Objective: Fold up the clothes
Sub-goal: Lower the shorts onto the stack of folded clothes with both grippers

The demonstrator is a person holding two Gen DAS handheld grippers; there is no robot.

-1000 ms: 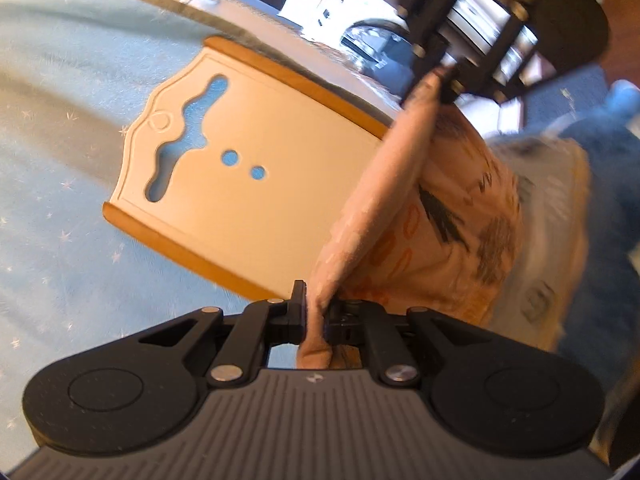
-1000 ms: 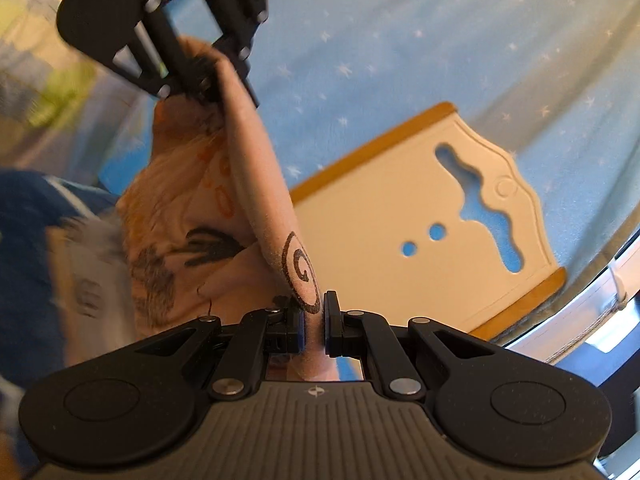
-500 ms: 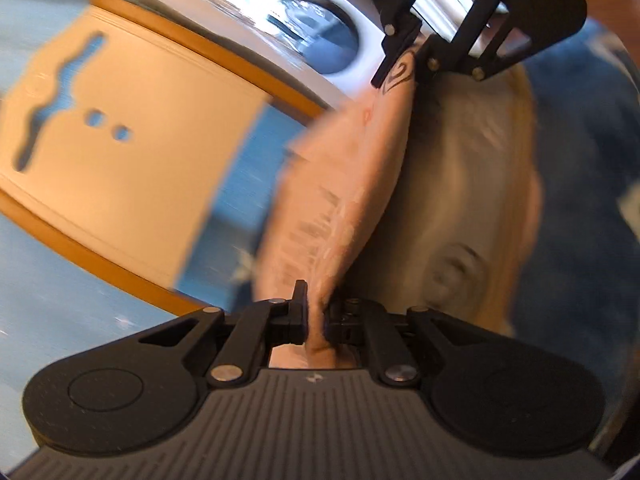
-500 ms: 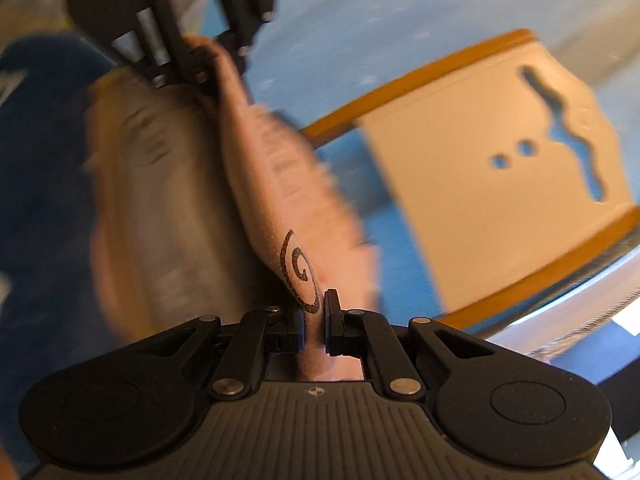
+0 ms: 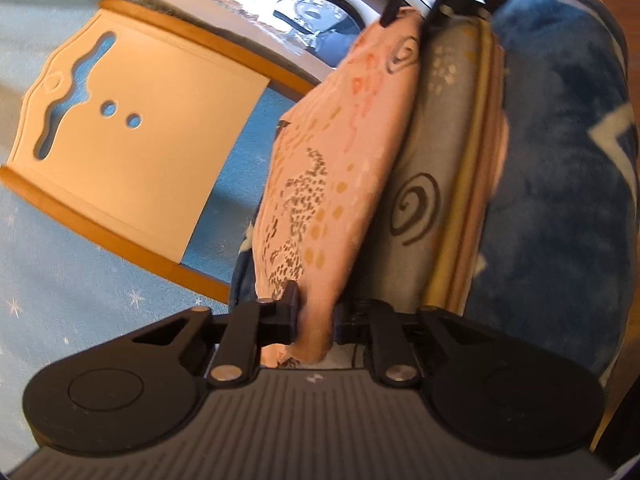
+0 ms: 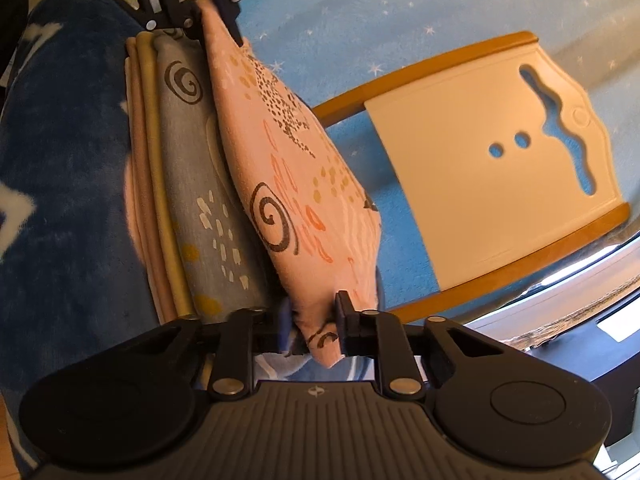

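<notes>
Left wrist view: the left gripper has its jaws parted around the near corner of a folded pink patterned garment, the cloth touching the left finger only. The garment lies on a stack of folded clothes, beside a blue star-patterned blanket. A cream folding board lies on the light blue starred cloth.

Right wrist view: the right gripper likewise sits loosened about the garment's other corner. The left gripper shows at the far end. The stack lies just beside the board.
</notes>
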